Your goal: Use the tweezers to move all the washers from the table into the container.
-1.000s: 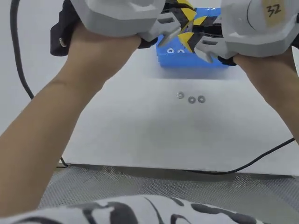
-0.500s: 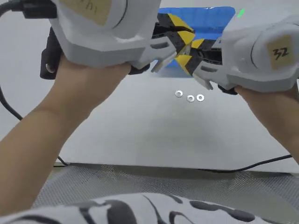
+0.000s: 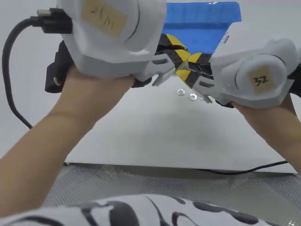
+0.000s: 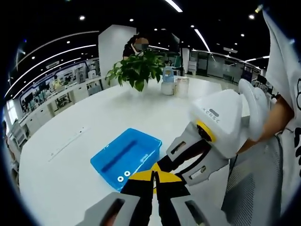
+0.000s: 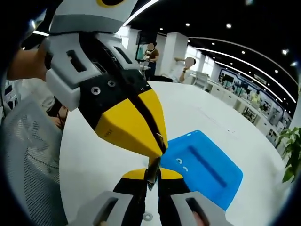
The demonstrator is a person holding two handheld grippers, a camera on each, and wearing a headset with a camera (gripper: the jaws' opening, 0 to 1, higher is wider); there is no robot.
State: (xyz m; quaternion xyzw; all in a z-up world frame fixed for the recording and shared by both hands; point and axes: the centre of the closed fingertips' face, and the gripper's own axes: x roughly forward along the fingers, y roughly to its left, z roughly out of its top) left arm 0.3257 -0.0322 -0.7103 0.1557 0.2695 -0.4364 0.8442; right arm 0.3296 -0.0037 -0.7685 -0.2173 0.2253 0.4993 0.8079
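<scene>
I am holding the left claw [image 4: 155, 179] narrow, its yellow-and-black jaws pressed together, and I cannot tell whether anything is sitting between them. The right claw [image 5: 151, 180] is also standing narrow, pinching what I am reading as the thin grey metal tweezers [image 5: 151, 170], a sliver reaching up to the tip of the left claw. The two claws are meeting nose to nose above the white tabletop [image 3: 155, 132]. Small silver metal washers [image 3: 181, 92] are lying in a short row on the middle of the tabletop, just below the claw tips in the head view, one partly hidden behind the right claw. The blue rectangular plastic container [image 3: 202, 21] is sitting beyond them toward the far edge, apart from them, with two more washers [image 4: 121, 179] lying inside it near one end.
</scene>
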